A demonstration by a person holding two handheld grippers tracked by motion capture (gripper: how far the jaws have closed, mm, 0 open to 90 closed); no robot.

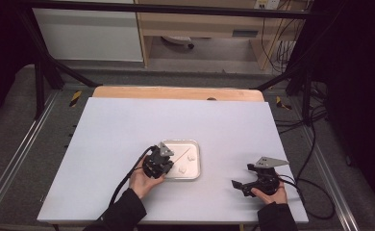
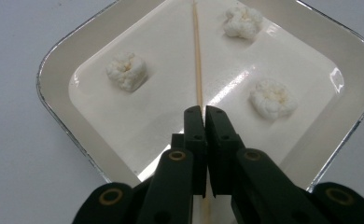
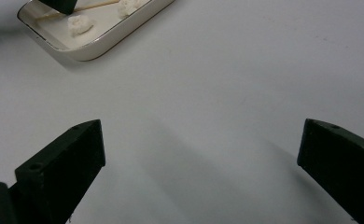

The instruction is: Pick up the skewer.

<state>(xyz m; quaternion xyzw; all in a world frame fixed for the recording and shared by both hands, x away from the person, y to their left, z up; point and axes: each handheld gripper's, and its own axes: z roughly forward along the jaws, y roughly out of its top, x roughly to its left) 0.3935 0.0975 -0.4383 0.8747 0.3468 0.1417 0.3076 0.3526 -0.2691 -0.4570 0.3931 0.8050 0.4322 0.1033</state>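
Note:
A shallow white tray (image 2: 54, 88) holds three white fluffy lumps (image 2: 126, 70) (image 2: 243, 21) (image 2: 273, 98) and a thin wooden stick (image 2: 197, 56) lying along its middle. My left gripper (image 2: 204, 112) reaches over the tray's near corner, shut on the near end of the stick. In the high view that gripper (image 1: 164, 161) sits at the tray's (image 1: 197, 161) left edge. My right gripper (image 1: 238, 185) rests on the table to the right of the tray. Its jaws stand wide open over bare white table (image 3: 201, 140), with nothing between them.
The white table top (image 1: 128, 130) stretches wide around the tray (image 3: 105, 42). A wooden strip (image 1: 176, 92) runs along its far edge. Black frame posts (image 1: 39, 82) and cables (image 1: 315, 144) stand beside the table.

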